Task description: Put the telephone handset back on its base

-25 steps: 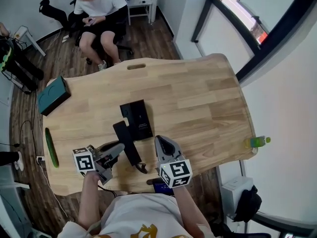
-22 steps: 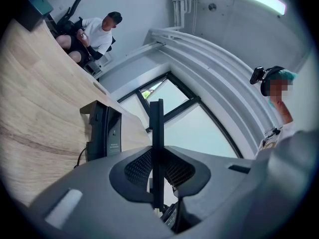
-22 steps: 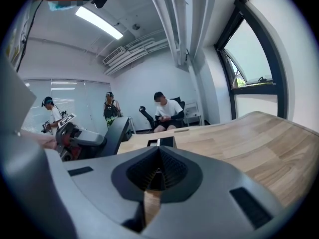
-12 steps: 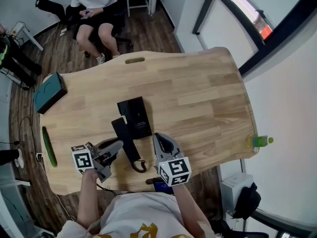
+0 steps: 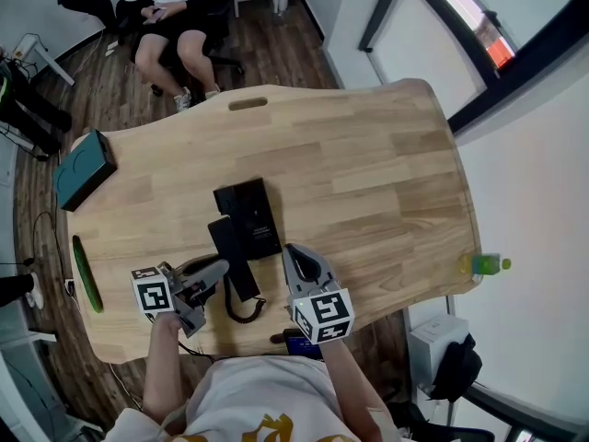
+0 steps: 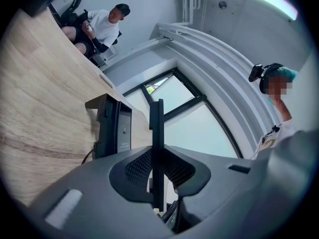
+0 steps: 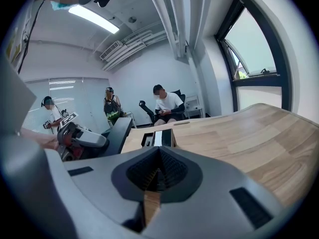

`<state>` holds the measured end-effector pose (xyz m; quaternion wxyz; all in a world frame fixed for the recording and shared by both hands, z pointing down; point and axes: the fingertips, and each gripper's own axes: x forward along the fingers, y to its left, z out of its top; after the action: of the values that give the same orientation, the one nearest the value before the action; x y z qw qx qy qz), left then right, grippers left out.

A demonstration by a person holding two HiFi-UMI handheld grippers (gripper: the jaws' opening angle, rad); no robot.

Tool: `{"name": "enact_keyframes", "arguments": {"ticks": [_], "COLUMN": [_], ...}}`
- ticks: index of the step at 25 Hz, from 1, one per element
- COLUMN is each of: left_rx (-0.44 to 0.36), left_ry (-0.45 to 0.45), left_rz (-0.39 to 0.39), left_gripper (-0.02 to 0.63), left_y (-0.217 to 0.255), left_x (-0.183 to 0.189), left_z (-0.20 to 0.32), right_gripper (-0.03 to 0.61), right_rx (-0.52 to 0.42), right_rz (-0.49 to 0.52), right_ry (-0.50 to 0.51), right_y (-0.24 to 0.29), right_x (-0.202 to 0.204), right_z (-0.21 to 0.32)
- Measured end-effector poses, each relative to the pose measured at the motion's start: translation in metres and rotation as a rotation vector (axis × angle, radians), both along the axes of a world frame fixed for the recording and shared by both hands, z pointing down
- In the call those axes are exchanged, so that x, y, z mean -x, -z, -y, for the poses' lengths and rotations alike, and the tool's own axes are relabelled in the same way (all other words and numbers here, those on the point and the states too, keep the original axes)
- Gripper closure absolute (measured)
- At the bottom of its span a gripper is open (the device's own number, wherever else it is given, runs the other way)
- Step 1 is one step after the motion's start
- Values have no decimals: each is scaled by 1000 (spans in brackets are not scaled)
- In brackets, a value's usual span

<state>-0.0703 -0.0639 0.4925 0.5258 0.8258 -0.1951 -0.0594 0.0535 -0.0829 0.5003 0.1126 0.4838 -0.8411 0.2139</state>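
Observation:
The black telephone base point(image 5: 248, 215) lies flat near the table's middle. The black handset point(image 5: 232, 258) sits just left of it, its far end beside the base. My left gripper point(image 5: 217, 271) is shut on the handset's near half. In the left gripper view the handset point(image 6: 157, 128) stands edge-on between the jaws, with the base point(image 6: 112, 129) just beyond. A coiled cord point(image 5: 242, 310) trails from the handset toward the front edge. My right gripper point(image 5: 294, 256) hovers right of the handset, shut, with nothing in it; its view shows the base point(image 7: 158, 136) ahead.
A teal box point(image 5: 85, 168) lies at the table's left corner and a green strip point(image 5: 85, 274) along the left edge. A green bottle point(image 5: 482, 265) stands at the right edge. A person point(image 5: 175, 7) sits beyond the far side. The table point(image 5: 368, 182) has a hand slot point(image 5: 248, 104).
The handset in my left gripper has edged closer to the base's left side, and the cord has shifted left under it. The right gripper has hardly moved.

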Motion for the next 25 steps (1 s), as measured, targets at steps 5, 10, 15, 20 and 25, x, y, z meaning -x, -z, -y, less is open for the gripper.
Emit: {"name": "enact_keyframes", "arguments": {"ticks": [5,10,15,20,25], "left_rx": [17,33,42,44,47], "left_ry": [-6,-2,5,12,20], "left_rz": [-2,-2,-1,2,-3], "left_gripper": [545,545,545,545,545], "left_y": [-8,-16,-21,-25,-28], "left_x": [-3,-4,-4,-3,0], "left_z": [6,12,17,21,24], "right_gripper": [575,575,575,575,575], "right_rx": [24,38,53,61,76], "right_rz": [-3,-2,-3,-2,0], "right_ry": [10,13,12,31,47], "right_y": [-9,-15,-21,-26,-31], "right_x": [2,1,-2,2,10], "right_z": [3,9,13,15,13]}}
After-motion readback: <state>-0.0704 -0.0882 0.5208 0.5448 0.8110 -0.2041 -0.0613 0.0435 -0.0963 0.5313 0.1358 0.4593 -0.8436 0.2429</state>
